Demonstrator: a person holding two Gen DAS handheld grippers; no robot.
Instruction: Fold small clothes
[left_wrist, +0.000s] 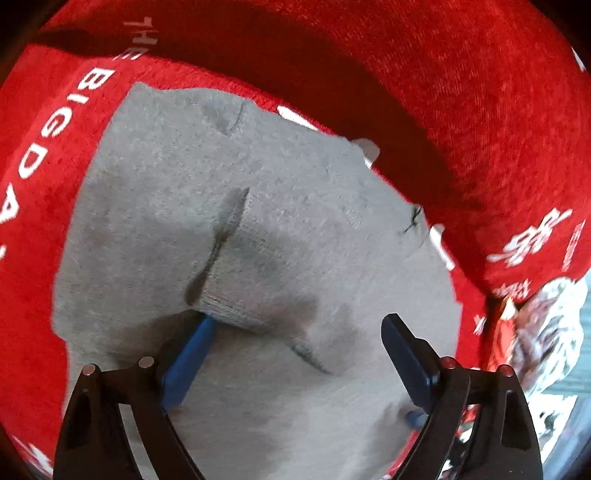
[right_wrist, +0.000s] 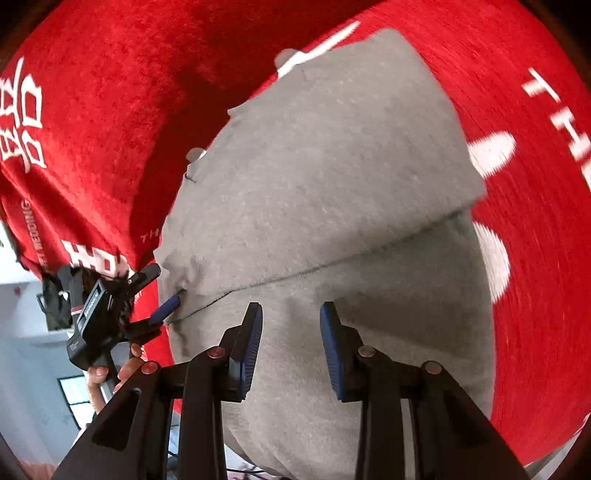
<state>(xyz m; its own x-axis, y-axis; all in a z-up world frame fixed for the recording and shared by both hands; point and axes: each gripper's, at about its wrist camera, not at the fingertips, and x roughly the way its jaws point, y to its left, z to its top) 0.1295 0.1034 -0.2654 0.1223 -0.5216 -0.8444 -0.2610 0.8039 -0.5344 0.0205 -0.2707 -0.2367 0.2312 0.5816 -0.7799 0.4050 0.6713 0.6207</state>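
Observation:
A small grey garment (left_wrist: 258, 229) lies folded over on a red cloth with white lettering (left_wrist: 44, 155). It also fills the right wrist view (right_wrist: 332, 184), where a fold edge runs across its middle. My left gripper (left_wrist: 295, 332) is open, its left blue finger (left_wrist: 192, 350) tucked under a lifted fold of the grey fabric. In the right wrist view the left gripper (right_wrist: 162, 295) sits at the garment's left edge. My right gripper (right_wrist: 291, 332) is open and empty just above the garment's near part.
The red cloth (right_wrist: 535, 258) covers the whole surface and hangs over an edge at the left of the right wrist view. A patterned white and red item (left_wrist: 546, 332) lies at the right edge. A hand (right_wrist: 107, 376) holds the left gripper.

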